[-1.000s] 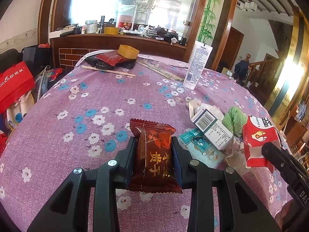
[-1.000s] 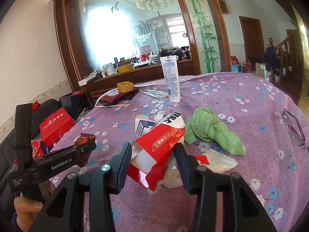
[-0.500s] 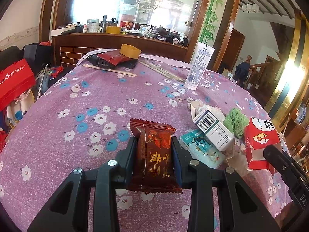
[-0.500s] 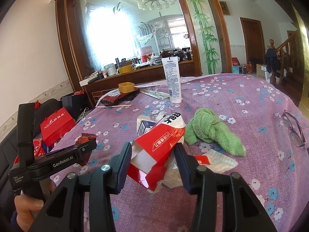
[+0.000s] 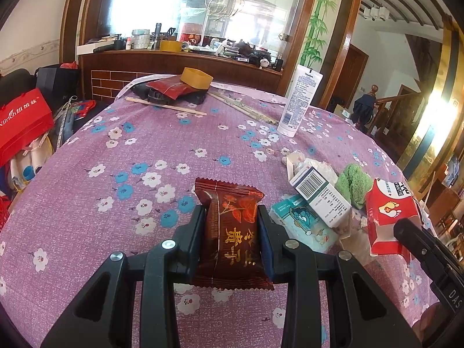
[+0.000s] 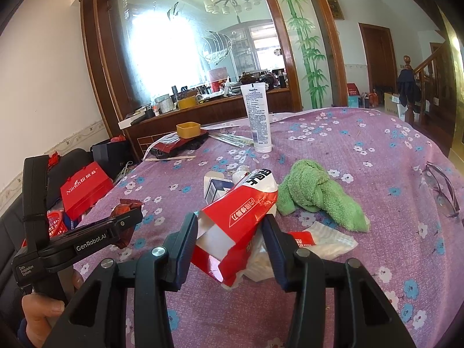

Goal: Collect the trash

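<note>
- The left gripper (image 5: 232, 229) has its jaws clenched on a dark red snack wrapper (image 5: 232, 229), held just above the flowered purple surface (image 5: 116, 159).
- The right gripper (image 6: 230, 240) has its jaws clamped on a crumpled red-and-white carton (image 6: 237, 217), whose open end faces the camera.
- Beside the carton on the surface lie a small white box (image 5: 317, 195), a teal packet (image 5: 301, 226) and a green cloth (image 6: 316, 192).
- A white tube (image 6: 258, 116) stands upright farther back.
</note>
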Available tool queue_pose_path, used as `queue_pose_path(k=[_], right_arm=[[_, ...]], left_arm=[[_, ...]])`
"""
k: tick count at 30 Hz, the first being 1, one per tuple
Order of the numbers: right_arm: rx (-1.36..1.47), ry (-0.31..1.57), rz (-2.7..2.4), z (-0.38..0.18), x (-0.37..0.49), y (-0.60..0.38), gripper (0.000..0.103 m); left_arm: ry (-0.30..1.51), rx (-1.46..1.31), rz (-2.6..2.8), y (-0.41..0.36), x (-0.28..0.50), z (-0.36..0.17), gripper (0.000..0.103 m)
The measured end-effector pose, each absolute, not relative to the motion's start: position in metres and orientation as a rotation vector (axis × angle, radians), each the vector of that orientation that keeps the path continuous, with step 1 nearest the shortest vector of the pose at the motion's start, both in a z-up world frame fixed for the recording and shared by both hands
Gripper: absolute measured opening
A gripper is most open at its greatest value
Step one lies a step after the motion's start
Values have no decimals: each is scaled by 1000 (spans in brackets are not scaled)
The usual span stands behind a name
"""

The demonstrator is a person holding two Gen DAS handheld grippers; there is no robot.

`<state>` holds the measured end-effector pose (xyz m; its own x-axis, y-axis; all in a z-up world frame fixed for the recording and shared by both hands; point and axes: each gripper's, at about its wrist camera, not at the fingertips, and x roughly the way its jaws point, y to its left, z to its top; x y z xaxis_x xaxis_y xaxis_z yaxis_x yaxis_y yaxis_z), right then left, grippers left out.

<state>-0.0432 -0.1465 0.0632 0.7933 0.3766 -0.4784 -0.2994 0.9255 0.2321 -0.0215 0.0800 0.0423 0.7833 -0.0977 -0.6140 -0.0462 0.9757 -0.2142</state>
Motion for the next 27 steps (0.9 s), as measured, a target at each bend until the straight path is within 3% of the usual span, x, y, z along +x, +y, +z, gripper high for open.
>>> queue_pose_path(k=[27], right_arm=[[185, 581, 358, 60, -43, -155, 50]], left_arm=[[693, -235, -23, 83, -34, 49, 33]])
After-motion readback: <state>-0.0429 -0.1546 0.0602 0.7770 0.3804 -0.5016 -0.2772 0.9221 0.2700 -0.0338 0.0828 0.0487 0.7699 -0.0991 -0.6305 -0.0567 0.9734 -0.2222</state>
